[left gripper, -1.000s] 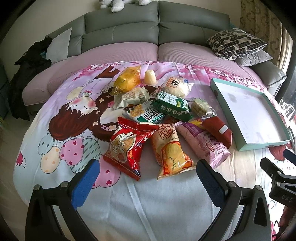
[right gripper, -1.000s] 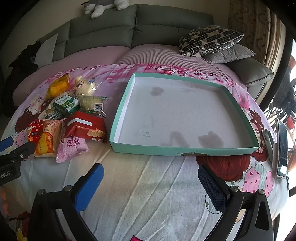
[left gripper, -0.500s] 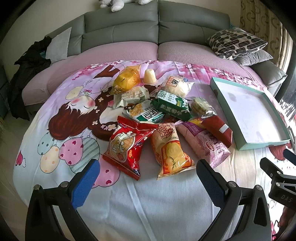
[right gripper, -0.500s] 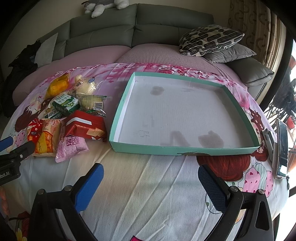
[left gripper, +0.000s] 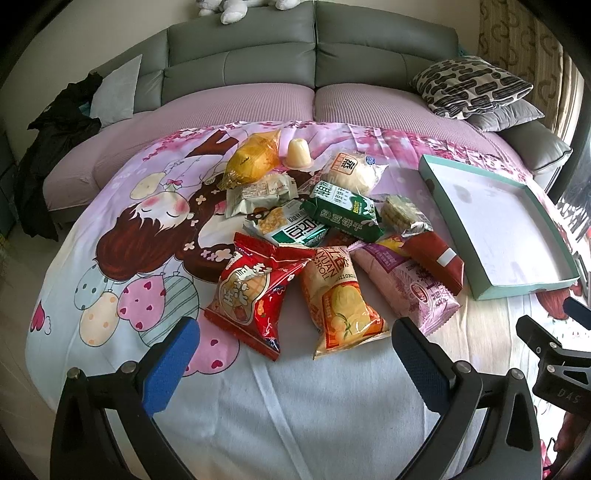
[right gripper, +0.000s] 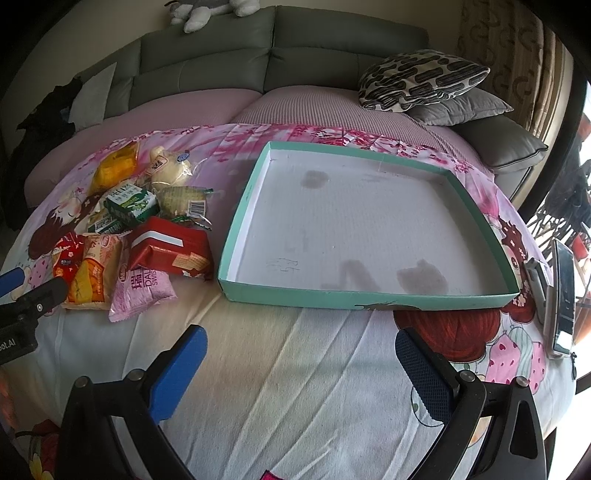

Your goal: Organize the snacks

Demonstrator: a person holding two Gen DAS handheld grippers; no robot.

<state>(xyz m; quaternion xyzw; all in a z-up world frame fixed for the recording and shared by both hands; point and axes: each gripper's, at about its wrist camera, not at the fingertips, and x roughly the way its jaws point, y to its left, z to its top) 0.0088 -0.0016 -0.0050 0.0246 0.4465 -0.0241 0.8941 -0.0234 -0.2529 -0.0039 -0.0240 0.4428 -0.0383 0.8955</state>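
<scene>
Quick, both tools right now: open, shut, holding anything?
Left tool: open, holding nothing, short of the snack pile.
Right tool: open, holding nothing, in front of the teal tray.

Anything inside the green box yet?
No snacks. The green box shows only its bare white floor with a few dark smudges. Its near wall hides a thin strip of floor behind it.

Hidden / cut off, both views

Plush toy [left gripper: 242,5] on sofa back cropped by top edge. Dark-red pack [left gripper: 341,239] mid-pile mostly buried under other packs, label unreadable. Phone-like device [right gripper: 563,295] far right seen edge-on, type unclear. Small print on wrappers too small to read.
</scene>
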